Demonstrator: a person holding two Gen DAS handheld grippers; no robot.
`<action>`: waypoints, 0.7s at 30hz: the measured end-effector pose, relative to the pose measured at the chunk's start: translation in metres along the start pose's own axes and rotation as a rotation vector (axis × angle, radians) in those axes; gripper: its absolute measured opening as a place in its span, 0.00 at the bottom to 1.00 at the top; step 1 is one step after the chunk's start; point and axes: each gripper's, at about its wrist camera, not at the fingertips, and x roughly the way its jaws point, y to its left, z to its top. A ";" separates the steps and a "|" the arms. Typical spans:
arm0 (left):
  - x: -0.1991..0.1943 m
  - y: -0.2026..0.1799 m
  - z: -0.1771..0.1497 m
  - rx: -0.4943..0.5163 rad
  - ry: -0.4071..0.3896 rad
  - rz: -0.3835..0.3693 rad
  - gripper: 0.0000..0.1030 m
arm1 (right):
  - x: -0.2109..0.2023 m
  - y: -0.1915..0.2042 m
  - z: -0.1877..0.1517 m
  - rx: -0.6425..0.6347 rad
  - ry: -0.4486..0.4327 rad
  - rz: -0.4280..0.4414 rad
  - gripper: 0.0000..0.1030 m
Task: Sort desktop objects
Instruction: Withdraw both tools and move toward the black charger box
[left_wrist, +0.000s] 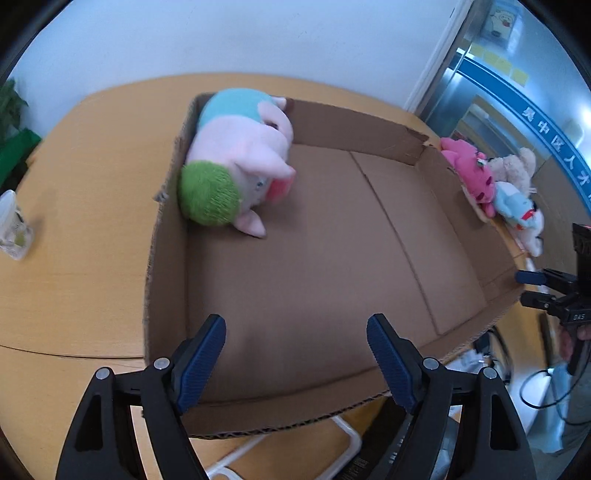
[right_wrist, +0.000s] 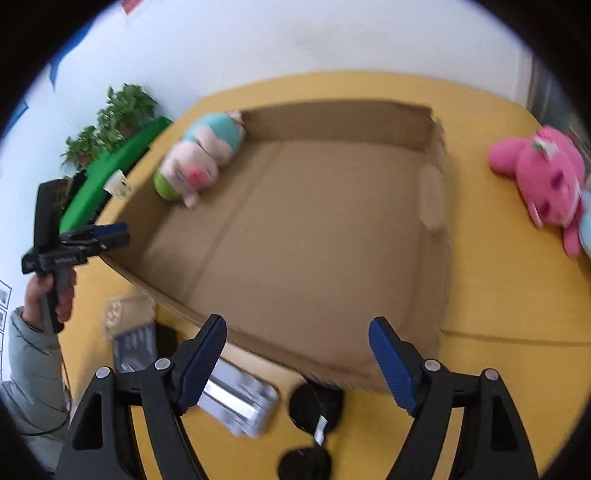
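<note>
In the left wrist view, the left tool (left_wrist: 295, 354) spreads wide and holds nothing at the lower middle, over the near wall of one cardboard box (left_wrist: 314, 258). One pink pig toy (left_wrist: 240, 155) lies inside the box at upper left against its wall. Right of the box on the surface (left_wrist: 74, 266), three soft toys cluster: a pink one (left_wrist: 471, 173), a beige bear (left_wrist: 517, 164), a light blue one (left_wrist: 517, 206). The right tool (left_wrist: 532, 288) shows at right edge.

In the right wrist view, the right tool (right_wrist: 297, 356), wide and empty, sits at lower middle. One box (right_wrist: 314, 229) fills the centre, the pig (right_wrist: 199, 158) in its upper-left corner. The pink toy (right_wrist: 543, 181) lies at right on the surface (right_wrist: 498, 288). The left tool (right_wrist: 107, 236) appears at left, its jaws hard to judge here.
</note>
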 end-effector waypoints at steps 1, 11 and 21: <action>0.000 -0.001 -0.002 -0.001 0.000 0.005 0.76 | 0.004 -0.002 -0.003 0.001 0.007 -0.012 0.77; -0.009 -0.003 -0.009 -0.045 -0.008 0.032 0.76 | 0.004 -0.013 -0.008 0.004 -0.079 -0.036 0.77; -0.120 -0.057 -0.022 0.021 -0.442 0.172 1.00 | -0.069 0.024 -0.026 -0.101 -0.356 -0.098 0.77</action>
